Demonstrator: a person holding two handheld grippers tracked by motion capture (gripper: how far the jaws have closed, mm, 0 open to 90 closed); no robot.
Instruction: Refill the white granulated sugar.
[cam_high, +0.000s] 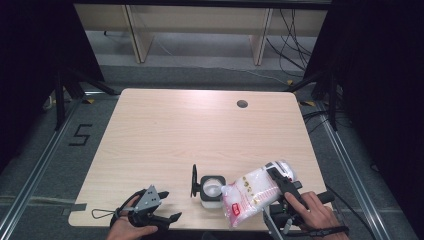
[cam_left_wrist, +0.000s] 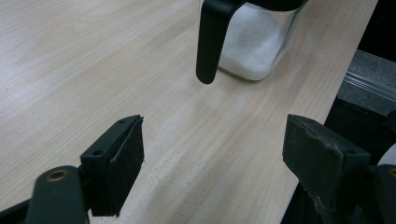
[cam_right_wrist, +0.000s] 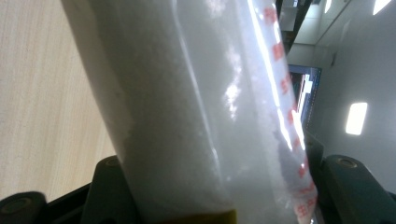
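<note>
A small square glass jar (cam_high: 211, 189) (cam_left_wrist: 254, 42) holding white granules stands near the table's front edge. Its black hinged lid (cam_high: 193, 181) (cam_left_wrist: 210, 42) is swung open to the left. My right gripper (cam_high: 280, 176) (cam_right_wrist: 210, 186) is shut on a clear plastic bag (cam_high: 250, 192) (cam_right_wrist: 196, 116) of white granules with red print. The bag hangs tilted, and its lower left end reaches the jar's right rim. My left gripper (cam_high: 171, 205) (cam_left_wrist: 212, 158) rests open at the front left, jaws wide and pointing toward the jar, with nothing between them.
The light wooden table (cam_high: 175, 130) has a round cable hole (cam_high: 242, 104) at the back right. Its front edge lies close under both hands. A "5" marking (cam_high: 80, 135) is on the floor to the left. Wooden furniture legs and cables are beyond the table.
</note>
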